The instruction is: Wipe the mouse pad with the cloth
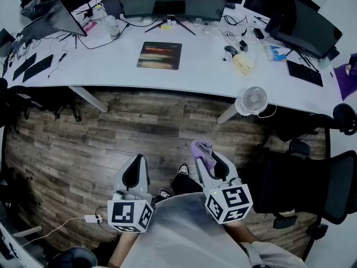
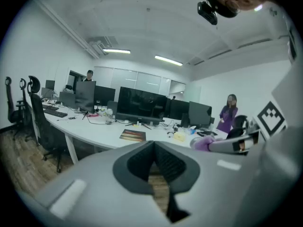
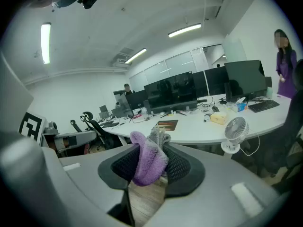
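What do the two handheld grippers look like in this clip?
Both the left gripper and the right gripper have pale grey fingers lined with black ribbed pads. Each carries a white cube printed with black square markers.

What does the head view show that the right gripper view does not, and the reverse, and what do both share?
Only the head view: the person's shoes and the right gripper's marker cube. Only the right gripper view: the ceiling lights. Both: the purple cloth pinched in the right gripper's jaws, the mouse pad on the white desk, and the small fan.
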